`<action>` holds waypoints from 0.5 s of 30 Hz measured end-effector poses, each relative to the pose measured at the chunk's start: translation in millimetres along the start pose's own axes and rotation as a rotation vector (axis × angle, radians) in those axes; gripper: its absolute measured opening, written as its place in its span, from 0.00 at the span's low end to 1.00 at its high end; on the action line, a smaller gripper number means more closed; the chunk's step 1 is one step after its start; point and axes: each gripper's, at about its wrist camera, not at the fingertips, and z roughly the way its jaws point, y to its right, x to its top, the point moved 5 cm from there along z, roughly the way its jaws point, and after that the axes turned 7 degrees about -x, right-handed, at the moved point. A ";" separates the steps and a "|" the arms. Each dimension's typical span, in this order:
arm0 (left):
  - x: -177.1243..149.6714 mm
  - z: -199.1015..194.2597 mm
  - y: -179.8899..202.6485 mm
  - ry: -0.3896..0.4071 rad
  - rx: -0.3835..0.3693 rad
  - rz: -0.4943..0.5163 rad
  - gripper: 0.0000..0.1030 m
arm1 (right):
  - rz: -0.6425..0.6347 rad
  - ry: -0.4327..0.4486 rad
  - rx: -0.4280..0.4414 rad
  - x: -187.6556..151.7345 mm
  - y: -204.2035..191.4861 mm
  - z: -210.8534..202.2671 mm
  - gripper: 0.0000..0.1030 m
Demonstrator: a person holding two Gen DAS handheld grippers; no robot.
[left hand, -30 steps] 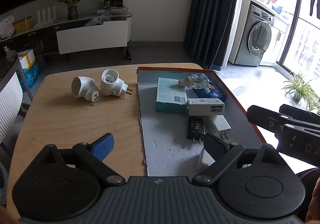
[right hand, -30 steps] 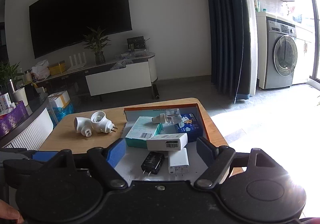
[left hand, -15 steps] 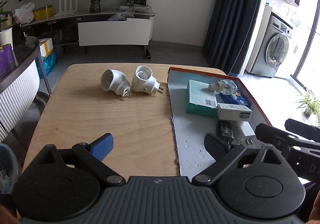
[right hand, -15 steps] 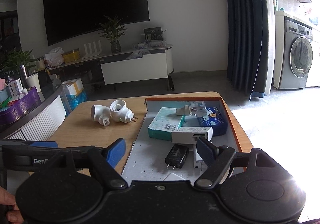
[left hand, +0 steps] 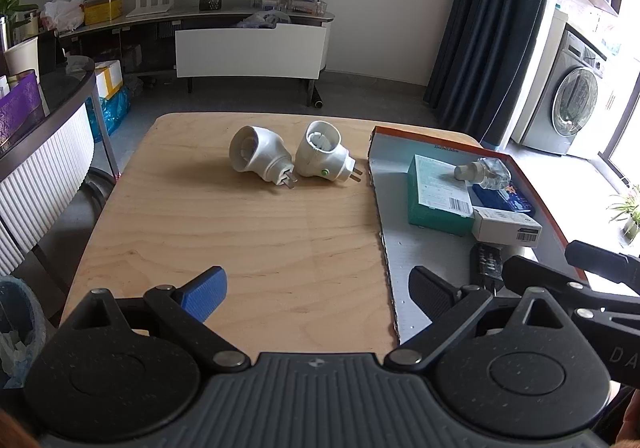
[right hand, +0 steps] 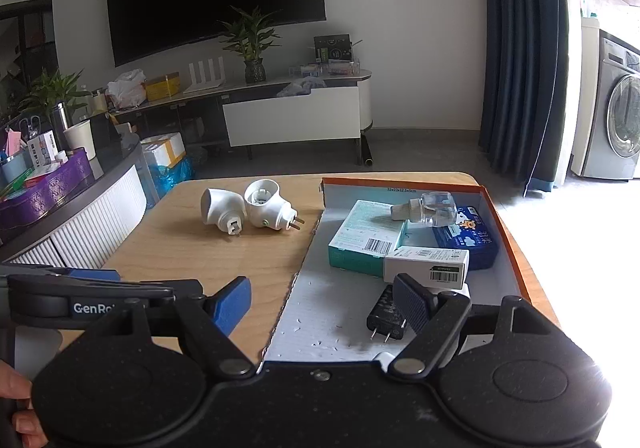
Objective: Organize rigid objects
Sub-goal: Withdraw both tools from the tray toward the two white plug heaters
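Note:
Two white plug-in devices lie side by side on the wooden table point(left hand: 248, 232): one with flat prongs point(left hand: 260, 158) point(right hand: 222, 208), one with a green dot point(left hand: 322, 156) point(right hand: 266, 206). To their right an orange-edged cardboard tray point(left hand: 424, 268) point(right hand: 320, 312) holds a teal box point(left hand: 438, 194) point(right hand: 366, 238), a white box point(left hand: 506, 226) point(right hand: 428, 264), a blue pack point(right hand: 466, 238), a clear refill bottle point(left hand: 482, 172) point(right hand: 426, 208) and a black charger point(right hand: 384, 314). My left gripper point(left hand: 316, 296) is open over the table's near part, empty. My right gripper point(right hand: 326, 302) is open over the tray's near end, empty.
A white ribbed counter with a purple box point(right hand: 44, 184) stands left of the table. Behind are a TV stand point(left hand: 248, 44), a plant and a wall TV. A dark curtain and a washing machine point(left hand: 576, 108) are at the right. A bin point(left hand: 16, 328) sits at lower left.
Both views have swung left: the tray and plugs have shifted right in each picture. Both grippers stay open and empty. The two plugs and the tray's contents have not moved on the table.

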 end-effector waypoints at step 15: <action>13.2 10.4 -18.2 -0.031 0.033 -0.002 0.97 | -0.023 -0.037 0.037 11.4 -15.3 25.7 0.89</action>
